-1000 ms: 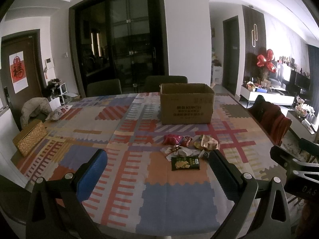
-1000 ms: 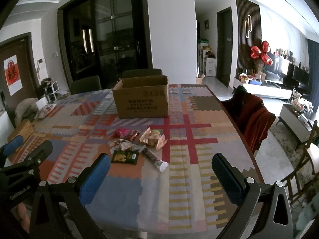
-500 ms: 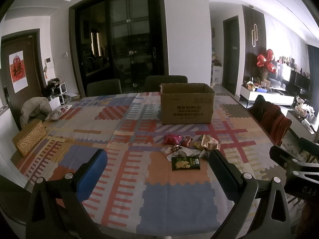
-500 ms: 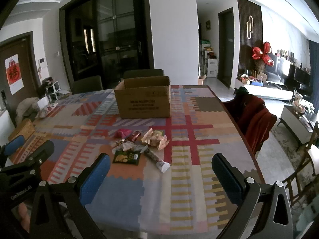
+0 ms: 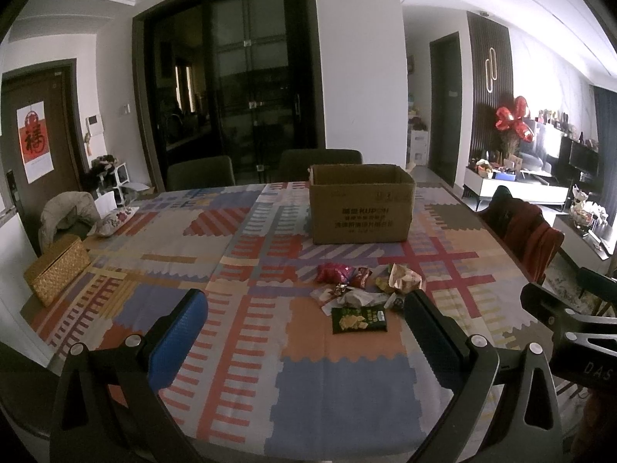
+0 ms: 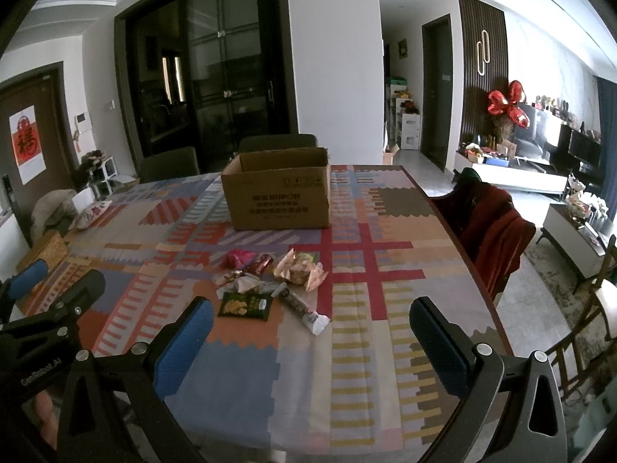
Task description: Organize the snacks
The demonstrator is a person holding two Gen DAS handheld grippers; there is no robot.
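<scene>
While snacks lie before the box, left gripper and right gripper gape empty

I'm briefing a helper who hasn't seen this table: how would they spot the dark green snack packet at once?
Start at the open cardboard box standing on the patterned tablecloth; a small pile of snacks lies on the cloth in front of it. The dark green snack packet lies flat at the pile's near edge. It is the only dark, flat rectangle there, printed with yellow chips, unlike the crumpled pink and tan wrappers behind it.
</scene>
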